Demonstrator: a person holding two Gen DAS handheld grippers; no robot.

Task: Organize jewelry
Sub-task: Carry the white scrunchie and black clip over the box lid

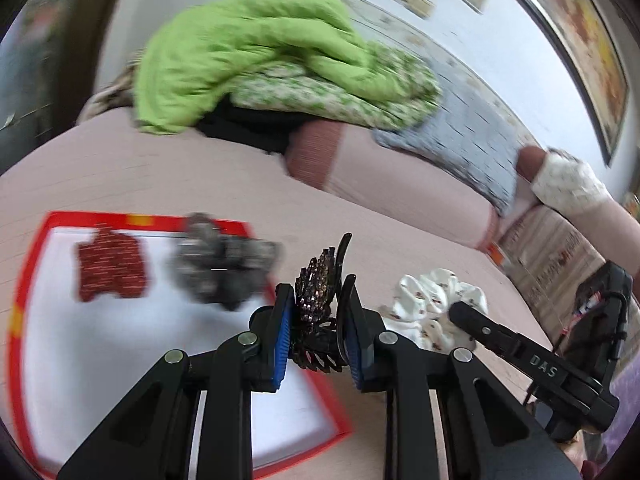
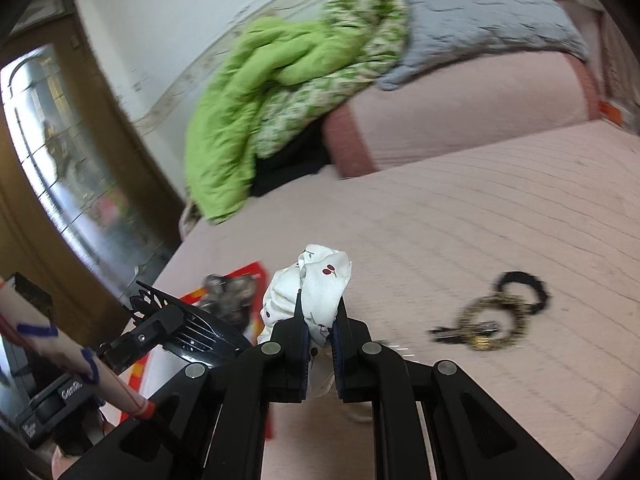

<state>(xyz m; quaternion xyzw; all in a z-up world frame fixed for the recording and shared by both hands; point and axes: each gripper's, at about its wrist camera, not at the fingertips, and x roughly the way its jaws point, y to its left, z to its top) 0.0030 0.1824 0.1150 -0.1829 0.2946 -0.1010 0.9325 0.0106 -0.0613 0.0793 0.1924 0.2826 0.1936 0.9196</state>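
Hair claw held over the red box

A dark jewelled hair claw (image 1: 318,312) is clamped by the left gripper (image 1: 320,334) above a red-rimmed box (image 1: 28,276); a white printed scrunchie (image 1: 430,304) is pinched by the right gripper (image 1: 460,314).

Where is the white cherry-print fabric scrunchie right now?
The white cherry-print fabric scrunchie is clamped in the right tool, lifted above the pink bedspread; in the left wrist view it shows right of the sparkly brown claw clip.
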